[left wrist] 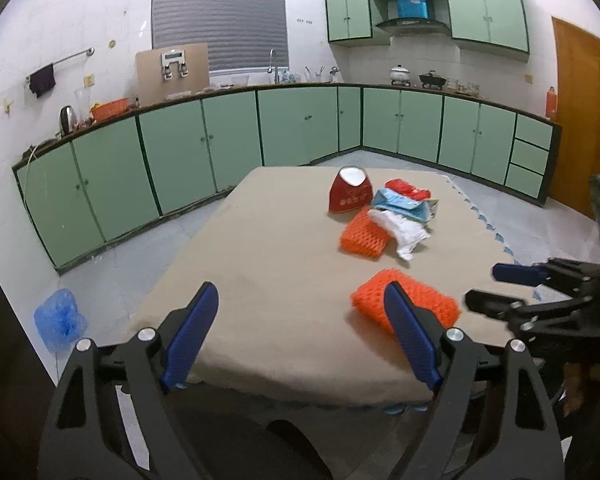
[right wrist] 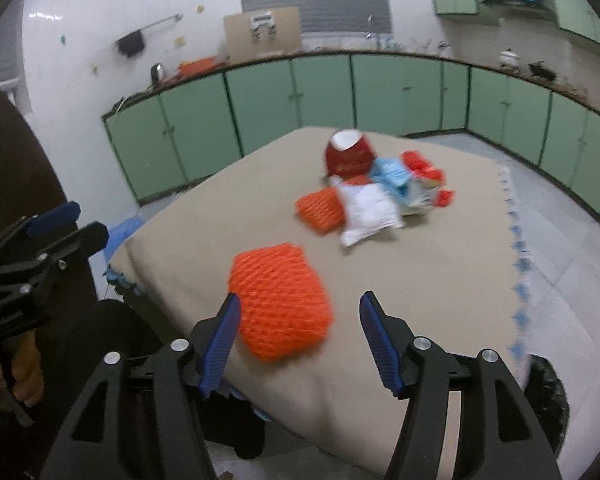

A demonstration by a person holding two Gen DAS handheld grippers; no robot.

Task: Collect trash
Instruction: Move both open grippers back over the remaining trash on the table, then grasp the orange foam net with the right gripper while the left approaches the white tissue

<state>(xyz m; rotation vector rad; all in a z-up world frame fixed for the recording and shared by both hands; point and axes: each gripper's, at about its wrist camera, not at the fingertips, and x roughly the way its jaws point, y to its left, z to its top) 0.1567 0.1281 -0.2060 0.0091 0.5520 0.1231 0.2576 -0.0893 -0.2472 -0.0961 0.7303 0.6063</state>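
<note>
Green-cabinet kitchen, cloth-covered bench [left wrist: 260,264] w/ trash. Orange foam net [right wrist: 280,304] lying near front edge, rest piled further back. Both grippers' jaws standing wide, holding nothing. Net prob light, squashy; pinching its middle looks best.

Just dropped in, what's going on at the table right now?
A person holds two grippers over the table, collecting trash. Both the left gripper and right gripper are open and empty. The near orange net lies loose before them. The red carton, wrappers and a second net sit farther back, untouched.
</note>
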